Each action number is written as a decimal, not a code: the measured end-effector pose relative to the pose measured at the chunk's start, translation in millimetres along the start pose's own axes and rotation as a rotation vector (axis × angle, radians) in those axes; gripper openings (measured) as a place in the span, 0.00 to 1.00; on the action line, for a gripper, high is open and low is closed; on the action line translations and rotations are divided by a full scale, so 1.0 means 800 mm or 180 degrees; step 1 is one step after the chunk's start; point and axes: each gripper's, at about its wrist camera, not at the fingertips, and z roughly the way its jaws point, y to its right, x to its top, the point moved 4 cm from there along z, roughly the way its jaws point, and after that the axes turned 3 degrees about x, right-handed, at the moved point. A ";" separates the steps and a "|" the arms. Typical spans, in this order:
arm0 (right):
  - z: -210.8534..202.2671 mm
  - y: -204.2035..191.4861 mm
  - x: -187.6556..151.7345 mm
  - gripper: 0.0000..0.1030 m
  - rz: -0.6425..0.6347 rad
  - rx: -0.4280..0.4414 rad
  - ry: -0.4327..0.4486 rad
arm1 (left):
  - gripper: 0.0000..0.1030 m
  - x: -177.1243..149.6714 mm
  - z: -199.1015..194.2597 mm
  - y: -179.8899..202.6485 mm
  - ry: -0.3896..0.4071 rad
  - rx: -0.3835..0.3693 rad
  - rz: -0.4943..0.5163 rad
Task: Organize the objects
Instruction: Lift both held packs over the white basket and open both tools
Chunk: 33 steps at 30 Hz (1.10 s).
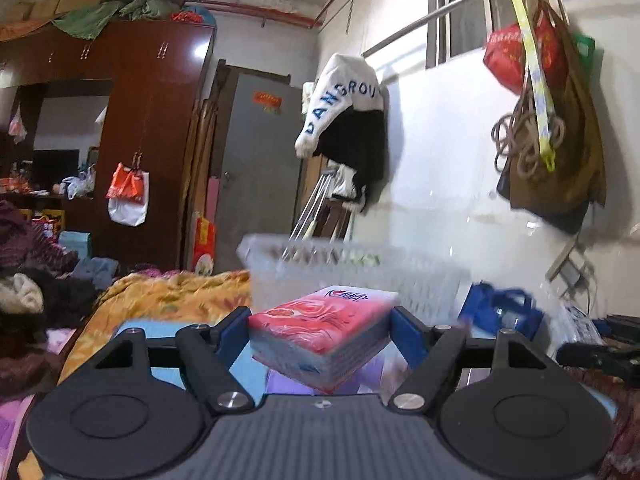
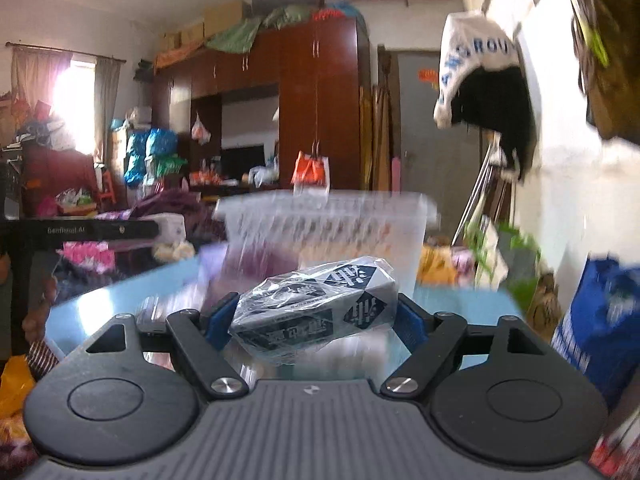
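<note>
Carry step, both loaded. Left gripper [image 1: 320, 330] pinches red tissue pack [image 1: 320, 334]; right gripper [image 2: 310, 314] pinches grey pack [image 2: 316, 308]. Clear basket [image 1: 352, 272] sits just ahead of each. Next, likely: lift over the rim, then release inside.

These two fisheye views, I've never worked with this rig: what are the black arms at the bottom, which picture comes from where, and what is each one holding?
Each picture comes from a camera mounted on a handheld two-finger gripper, looking forward along its fingers; a person carries one in each hand. The black linkages with blue pads are the gripper itself.

The left wrist view shows the left gripper shut on a pink tissue pack. The right wrist view shows the right gripper shut on a plastic-wrapped grey and dark blue pack.

Ahead of both stands a clear plastic basket on a light blue tabletop. The basket is blurred, so I cannot tell what it holds. Behind is a cluttered bedroom.
</note>
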 end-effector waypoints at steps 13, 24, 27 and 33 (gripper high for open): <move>0.227 0.040 0.100 0.81 -0.0101 -0.0519 -0.0610 | 0.77 0.084 0.186 0.012 -0.0640 0.0270 -0.0096; 0.109 0.011 0.051 1.00 0.0312 -0.0132 -0.0192 | 1.00 0.043 0.098 0.016 -0.0324 -0.0010 -0.0151; 0.090 -0.015 0.025 1.00 0.0347 0.0136 -0.0185 | 1.00 0.008 0.057 0.015 -0.0299 -0.0135 -0.0126; 0.134 -0.047 0.016 1.00 0.0158 0.0315 -0.0466 | 1.00 -0.028 0.034 0.007 -0.0288 0.0049 0.0020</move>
